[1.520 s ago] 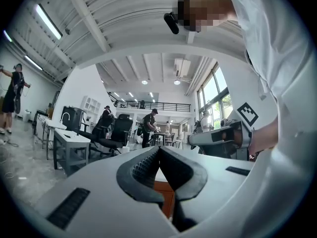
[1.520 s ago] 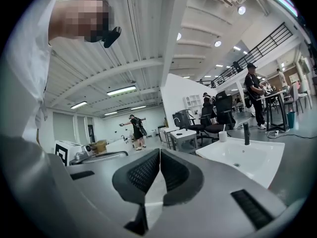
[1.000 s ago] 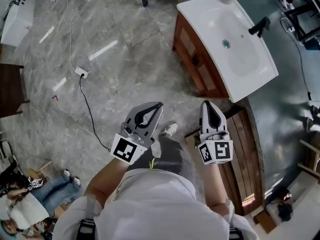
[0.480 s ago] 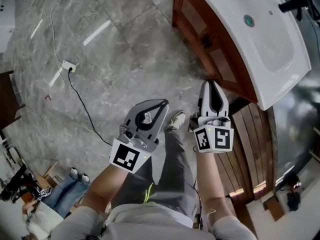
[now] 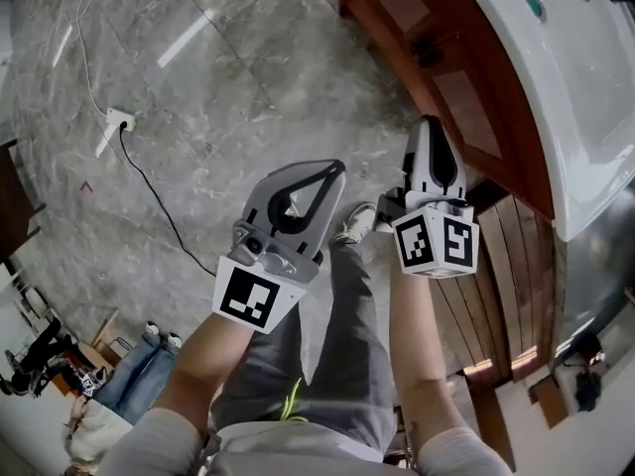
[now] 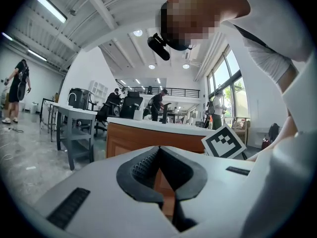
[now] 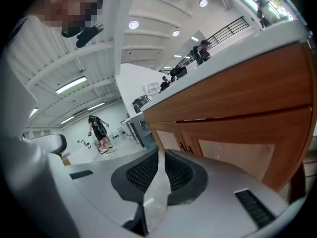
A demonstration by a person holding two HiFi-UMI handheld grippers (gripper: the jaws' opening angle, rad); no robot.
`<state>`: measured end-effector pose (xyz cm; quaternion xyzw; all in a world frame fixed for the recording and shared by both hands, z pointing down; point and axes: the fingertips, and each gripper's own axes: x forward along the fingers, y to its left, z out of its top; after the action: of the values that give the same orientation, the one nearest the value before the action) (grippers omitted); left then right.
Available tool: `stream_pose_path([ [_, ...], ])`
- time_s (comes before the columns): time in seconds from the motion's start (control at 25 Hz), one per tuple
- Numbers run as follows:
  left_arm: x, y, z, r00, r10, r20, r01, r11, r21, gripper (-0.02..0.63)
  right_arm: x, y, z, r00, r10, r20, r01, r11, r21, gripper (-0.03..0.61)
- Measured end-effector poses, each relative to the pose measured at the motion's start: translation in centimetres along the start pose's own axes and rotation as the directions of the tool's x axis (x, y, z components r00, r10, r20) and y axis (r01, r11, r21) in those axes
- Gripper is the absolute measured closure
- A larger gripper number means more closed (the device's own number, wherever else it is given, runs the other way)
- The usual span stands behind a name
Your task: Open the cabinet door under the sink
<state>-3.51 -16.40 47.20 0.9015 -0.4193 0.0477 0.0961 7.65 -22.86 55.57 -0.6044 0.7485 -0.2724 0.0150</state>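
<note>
Right tool (image 5: pixel 429 125) — jaws pressed together, a thin translucent strip (image 7: pixel 157 182) caught in the seam. It points at the wooden cabinet door (image 5: pixel 468 107), which stands closed, close ahead of its tips and not touching. Door handles (image 5: pixel 427 48) sit ahead, farther along the cabinet front, with the white sink (image 5: pixel 585 97) above the door. Left tool (image 5: pixel 335 170) — jaws closed tip to tip, nothing between, alongside the right tool on its left, over the grey floor (image 5: pixel 198 97).
</note>
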Motion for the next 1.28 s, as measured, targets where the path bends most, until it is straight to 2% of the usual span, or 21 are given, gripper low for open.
stream_pose_path([
  [0.24,2.2,0.0,-4.1,0.999,-0.002,-0.034,0.002,1.0,-0.02,0.595,4.2,-3.4,-3.0,0.999,-0.051,0.015,0.05,0.997,0.064,0.541],
  [0.44,3.3,0.6,-7.6,0.998,-0.006,-0.064,0.004,1.0,-0.029,0.595,7.3,-6.4,-5.6,0.998,-0.066,0.008,0.064,0.988,0.142,0.482],
  [0.84,4.9,1.6,-11.9,0.994,-0.012,-0.105,0.006,0.999,-0.052,0.595,12.4,-10.5,-8.6,0.989,-0.146,0.002,0.143,0.967,0.212,0.439],
  [1.08,5.8,3.0,-13.3,0.993,-0.012,-0.119,0.005,0.998,-0.06,0.595,15.2,-11.8,-9.4,0.984,-0.179,0.006,0.17,0.944,0.282,0.436],
  [1.28,5.5,2.2,-13.9,0.991,-0.02,-0.133,0.011,0.997,-0.072,0.595,15.2,-12.5,-9.7,0.979,-0.206,-0.013,0.195,0.901,0.387,0.436],
])
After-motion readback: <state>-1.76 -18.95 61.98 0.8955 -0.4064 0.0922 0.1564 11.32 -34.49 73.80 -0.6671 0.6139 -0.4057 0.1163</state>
